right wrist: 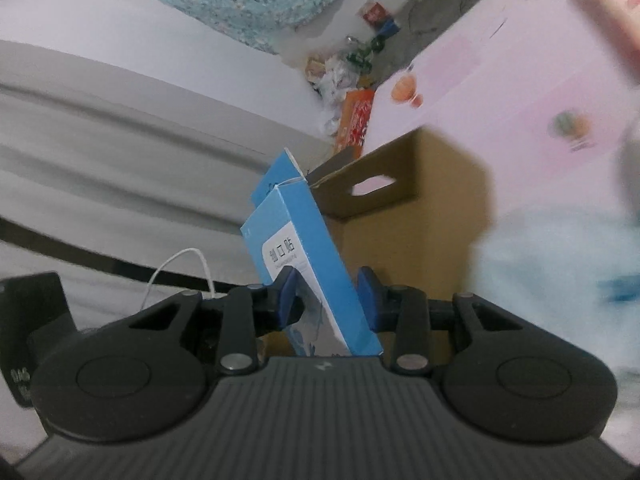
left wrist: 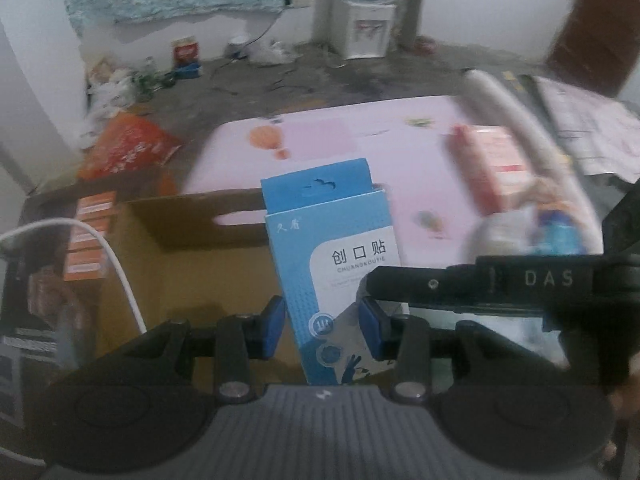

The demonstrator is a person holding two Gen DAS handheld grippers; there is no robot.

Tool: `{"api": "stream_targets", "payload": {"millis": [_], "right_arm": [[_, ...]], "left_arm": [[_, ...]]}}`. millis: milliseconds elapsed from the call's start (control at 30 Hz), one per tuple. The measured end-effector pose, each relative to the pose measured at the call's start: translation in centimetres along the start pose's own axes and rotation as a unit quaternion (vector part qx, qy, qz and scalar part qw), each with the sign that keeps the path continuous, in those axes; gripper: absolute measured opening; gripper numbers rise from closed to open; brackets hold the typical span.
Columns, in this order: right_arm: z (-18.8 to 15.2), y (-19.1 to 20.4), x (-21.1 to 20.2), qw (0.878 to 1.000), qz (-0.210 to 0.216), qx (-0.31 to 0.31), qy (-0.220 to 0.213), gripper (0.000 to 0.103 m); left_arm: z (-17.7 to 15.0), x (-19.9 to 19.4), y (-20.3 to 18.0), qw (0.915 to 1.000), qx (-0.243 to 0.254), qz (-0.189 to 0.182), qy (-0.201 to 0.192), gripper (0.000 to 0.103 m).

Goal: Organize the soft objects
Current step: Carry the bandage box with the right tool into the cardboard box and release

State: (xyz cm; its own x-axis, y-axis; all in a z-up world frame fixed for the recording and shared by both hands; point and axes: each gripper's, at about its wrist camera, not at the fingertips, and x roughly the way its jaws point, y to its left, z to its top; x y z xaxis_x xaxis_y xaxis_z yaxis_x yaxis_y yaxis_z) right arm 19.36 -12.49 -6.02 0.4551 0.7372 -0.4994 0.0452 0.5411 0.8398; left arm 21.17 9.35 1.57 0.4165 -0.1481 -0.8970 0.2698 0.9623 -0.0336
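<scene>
Looks like the carry-to-box step: each gripper is clamped on its own blue plaster box, left gripper [left wrist: 324, 326] holding one [left wrist: 334, 260], right gripper [right wrist: 328, 300] another [right wrist: 304, 264]. Both hang over the open cardboard carton [right wrist: 404, 232]. Next they'd lower in and let go. Carton wall sits at 12 o'clock, pink desk [left wrist: 360, 140] beyond; it's blurry, so clearance is probably fine.
</scene>
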Motion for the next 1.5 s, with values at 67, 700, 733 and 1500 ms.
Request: {"api": "stream_targets", "payload": {"millis": [67,700,733,1500], "right_arm": [[0.0,1.1,4.4,1.000,-0.012,0.021,0.002,0.034],[-2.9,0.4,19.4,0.987,-0.143,0.078,0.011,0.033],[-2.8,0.6,19.4,0.987,-0.142,0.075,0.012,0.033],[-2.4,0.6,12.2,0.989,-0.127,0.061,-0.045,0.033]], "left_arm": [[0.6,1.7,3.1,1.0000,-0.004,0.002,0.007,0.041],[-4.7,4.4,13.0,0.9976,-0.050,0.032,0.035,0.056],[-5.1,4.7,12.7,0.9978,-0.047,0.029,0.037,0.056],[-4.2,15.4,10.3,0.9850,-0.058,0.029,0.160,0.036]]}}
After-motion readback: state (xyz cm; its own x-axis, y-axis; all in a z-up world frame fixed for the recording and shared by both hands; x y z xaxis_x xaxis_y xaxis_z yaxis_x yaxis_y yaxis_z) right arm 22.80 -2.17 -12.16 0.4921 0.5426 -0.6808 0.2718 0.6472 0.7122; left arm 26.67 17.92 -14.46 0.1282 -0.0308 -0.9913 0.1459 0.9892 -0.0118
